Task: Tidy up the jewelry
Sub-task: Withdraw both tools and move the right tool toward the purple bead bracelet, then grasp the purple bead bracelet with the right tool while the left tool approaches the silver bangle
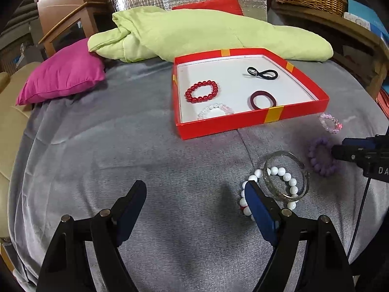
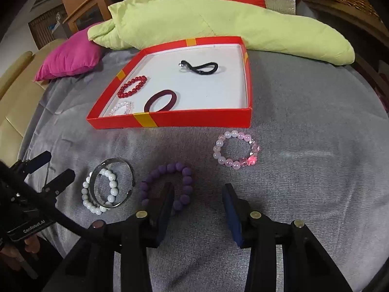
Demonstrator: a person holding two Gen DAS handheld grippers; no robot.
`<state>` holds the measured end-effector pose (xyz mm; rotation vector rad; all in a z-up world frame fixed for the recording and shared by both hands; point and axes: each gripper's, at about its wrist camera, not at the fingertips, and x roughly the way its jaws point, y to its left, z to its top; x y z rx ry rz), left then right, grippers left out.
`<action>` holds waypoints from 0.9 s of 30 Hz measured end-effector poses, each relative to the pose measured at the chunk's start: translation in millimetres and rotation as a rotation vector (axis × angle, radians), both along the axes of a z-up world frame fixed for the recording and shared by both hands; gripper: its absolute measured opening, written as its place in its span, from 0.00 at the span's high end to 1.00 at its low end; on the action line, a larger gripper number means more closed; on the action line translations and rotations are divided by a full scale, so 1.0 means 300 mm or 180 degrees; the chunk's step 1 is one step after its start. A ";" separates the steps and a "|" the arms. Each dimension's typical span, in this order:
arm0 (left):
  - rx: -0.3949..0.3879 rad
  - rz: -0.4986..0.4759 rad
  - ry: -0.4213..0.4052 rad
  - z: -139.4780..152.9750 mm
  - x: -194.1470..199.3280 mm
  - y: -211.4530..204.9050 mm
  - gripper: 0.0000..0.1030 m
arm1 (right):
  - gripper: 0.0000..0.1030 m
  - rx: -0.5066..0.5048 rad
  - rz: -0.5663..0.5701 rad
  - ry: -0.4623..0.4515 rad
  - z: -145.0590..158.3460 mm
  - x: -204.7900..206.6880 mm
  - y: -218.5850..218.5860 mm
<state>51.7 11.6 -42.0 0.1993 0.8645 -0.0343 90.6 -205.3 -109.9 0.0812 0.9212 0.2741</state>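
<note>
My right gripper (image 2: 198, 200) hangs half open over the purple bracelet (image 2: 167, 185), nothing held. One finger (image 2: 164, 204) sits inside the ring near its right side, the other is on bare cover right of it, so the bead run lies between the jaws but the pads don't press yet. My left gripper (image 1: 195, 196) is wide open and empty, its right finger (image 1: 255, 202) at the left side of the white bracelet (image 1: 269, 189).

The box (image 2: 194, 119) sits toward the far side of the bed (image 2: 304, 194), in front of the green blanket (image 2: 218, 22). The red bracelet (image 2: 132, 86), clear bracelet (image 2: 121, 107), maroon band (image 2: 159, 101) and black tie (image 2: 199, 68) are already in it. The pink bracelet (image 2: 235, 149) lies just in front of the box's near right corner. The purple, white and bangle (image 2: 113, 182) sit nearer the front edge.

Risks as I judge them:
- Round beads could roll out as the pads close — a pinch on one bead only looks likely to slip.
- Soft cover: pressing down may catch fabric with the beads.
- The bangle lies across the white bracelet, touching it — lifting the white could drag or flip the bangle.
- The two grippers are near each other; purple and bangle are just apart, so a sideways nudge may knock one into the other.
- On carrying over, a low pass could clip the box's near wall.
</note>
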 end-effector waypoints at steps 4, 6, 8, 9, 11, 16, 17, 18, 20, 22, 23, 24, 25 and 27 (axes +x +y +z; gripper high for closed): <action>0.0017 -0.0018 0.0015 -0.006 0.004 -0.012 0.19 | 0.60 -0.0168 0.0017 -0.0008 -0.014 0.007 0.017; 0.0023 -0.0031 0.0025 -0.010 0.006 -0.017 0.19 | 0.65 -0.0212 0.0025 -0.0030 -0.015 0.003 0.015; 0.0031 -0.0042 0.0028 -0.012 0.007 -0.022 0.19 | 0.80 -0.0291 -0.0020 -0.0058 -0.016 0.004 0.003; 0.0032 -0.0045 0.0028 -0.012 0.007 -0.025 0.19 | 0.82 -0.0282 -0.0031 -0.0053 -0.015 0.005 -0.006; 0.0031 -0.0058 0.0031 -0.014 0.007 -0.031 0.19 | 0.86 -0.0253 -0.0064 -0.0037 -0.013 0.009 -0.029; 0.0028 -0.0137 0.0004 -0.011 0.004 -0.060 0.19 | 0.86 -0.0337 -0.0078 -0.0012 -0.016 0.009 -0.053; 0.0022 -0.0158 0.0002 -0.011 0.004 -0.065 0.19 | 0.86 -0.0356 -0.0070 -0.0012 -0.018 0.008 -0.055; 0.0015 -0.0185 0.0001 -0.011 0.005 -0.071 0.19 | 0.86 -0.0375 -0.0064 -0.0013 -0.019 0.007 -0.054; 0.0016 -0.0259 -0.0010 -0.011 0.007 -0.093 0.19 | 0.86 -0.0442 -0.0038 -0.0027 -0.020 0.006 -0.048; 0.0041 -0.0314 -0.0015 -0.013 0.008 -0.112 0.19 | 0.86 -0.0485 -0.0026 -0.0030 -0.021 0.006 -0.047; 0.0064 -0.0340 -0.0014 -0.015 0.008 -0.124 0.19 | 0.86 -0.0529 -0.0027 -0.0030 -0.021 0.005 -0.049; 0.0083 -0.0358 -0.0010 -0.019 0.008 -0.132 0.19 | 0.86 -0.0600 -0.0020 -0.0040 -0.021 0.001 -0.046; 0.0096 -0.0369 -0.0006 -0.020 0.006 -0.139 0.19 | 0.86 -0.0689 -0.0015 -0.0061 -0.021 -0.003 -0.042; 0.0112 -0.0406 -0.0004 -0.023 0.005 -0.152 0.19 | 0.86 -0.0904 -0.0052 -0.0120 -0.025 -0.014 -0.042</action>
